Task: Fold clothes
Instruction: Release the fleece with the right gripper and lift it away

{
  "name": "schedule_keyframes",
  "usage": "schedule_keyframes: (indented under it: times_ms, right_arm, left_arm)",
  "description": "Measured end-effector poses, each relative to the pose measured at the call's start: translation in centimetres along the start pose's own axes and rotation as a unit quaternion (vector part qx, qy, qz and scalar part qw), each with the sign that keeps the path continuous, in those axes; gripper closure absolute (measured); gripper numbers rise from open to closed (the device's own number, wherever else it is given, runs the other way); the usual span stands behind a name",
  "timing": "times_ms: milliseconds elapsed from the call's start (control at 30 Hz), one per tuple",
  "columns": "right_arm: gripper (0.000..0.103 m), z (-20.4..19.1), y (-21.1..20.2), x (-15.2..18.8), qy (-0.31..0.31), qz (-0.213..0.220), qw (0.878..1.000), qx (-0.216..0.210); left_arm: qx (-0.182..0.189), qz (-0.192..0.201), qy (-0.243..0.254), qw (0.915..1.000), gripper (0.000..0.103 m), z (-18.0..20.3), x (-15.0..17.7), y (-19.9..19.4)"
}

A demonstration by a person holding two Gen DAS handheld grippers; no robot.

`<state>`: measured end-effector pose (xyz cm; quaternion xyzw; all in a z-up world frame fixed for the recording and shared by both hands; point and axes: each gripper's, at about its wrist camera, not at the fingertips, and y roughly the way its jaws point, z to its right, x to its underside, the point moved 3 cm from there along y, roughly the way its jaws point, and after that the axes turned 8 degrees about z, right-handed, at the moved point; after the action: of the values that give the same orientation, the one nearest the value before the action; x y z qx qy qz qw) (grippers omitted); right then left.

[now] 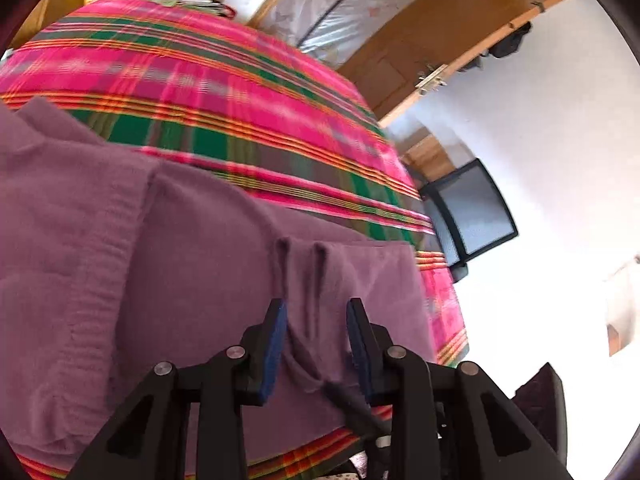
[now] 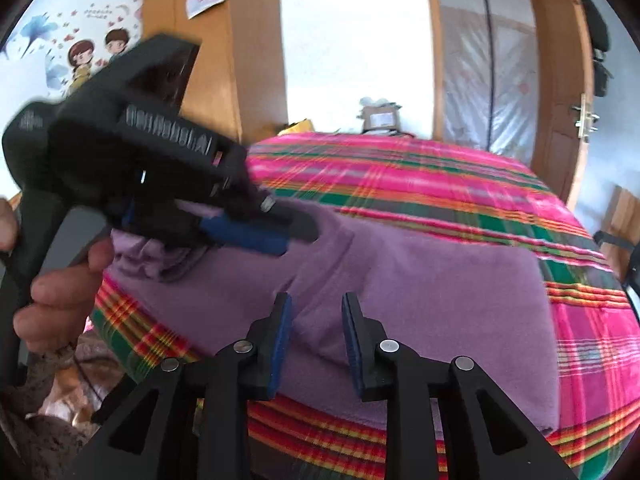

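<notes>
In the left wrist view, a purple garment (image 1: 192, 248) lies on a bed covered with a pink, green and orange plaid bedspread (image 1: 224, 92), near the edge of the bed closest to the camera. The cloth is already doubled over: a thicker layer with a ribbed hem sits at the left, and a flat panel with a straight far edge lies toward the right. The left gripper (image 1: 316, 344) hangs over this right-hand panel with its jaws partly apart; a raised ridge of the fabric runs up between the blue pads (image 1: 276, 344), yet neither pad visibly presses on it, so I read it as not gripping. In the right wrist view, the same garment (image 2: 420, 292) shows as a rough rectangle with a clean right edge and a fold line running diagonally across it, while at its left end a bunched, crumpled part sits beneath the left gripper (image 2: 280, 236), which a hand (image 2: 56, 296) holds by its handle. The right gripper (image 2: 316, 340) stands just above the near part of the cloth, its jaws partly apart and nothing clamped between them. By my judgement the folding is well along: at least one fold is made, and the bunched left end still needs smoothing or a further fold.
</notes>
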<state>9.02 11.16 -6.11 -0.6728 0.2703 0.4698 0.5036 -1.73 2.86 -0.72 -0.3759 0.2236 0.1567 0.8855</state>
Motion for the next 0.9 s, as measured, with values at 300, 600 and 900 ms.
schedule_keyframes:
  times_ms: [300, 600, 900]
  right_arm:
    - [0.076, -0.4, 0.6, 0.7, -0.004, -0.018, 1.000, -0.008]
    - [0.096, -0.2, 0.2, 0.6, 0.004, -0.019, 1.000, -0.023]
    - [0.098, 0.2, -0.8, -0.1, 0.024, 0.000, 0.999, -0.045]
  left_arm:
    - [-0.010, -0.028, -0.013, 0.9995, 0.072, -0.8, 0.2, 1.6]
    - [-0.031, -0.060, -0.005, 0.9977, 0.072, -1.5, 0.5, 2.5]
    - [-0.033, -0.027, -0.019, 0.9989, 0.072, -1.2, -1.1, 0.8]
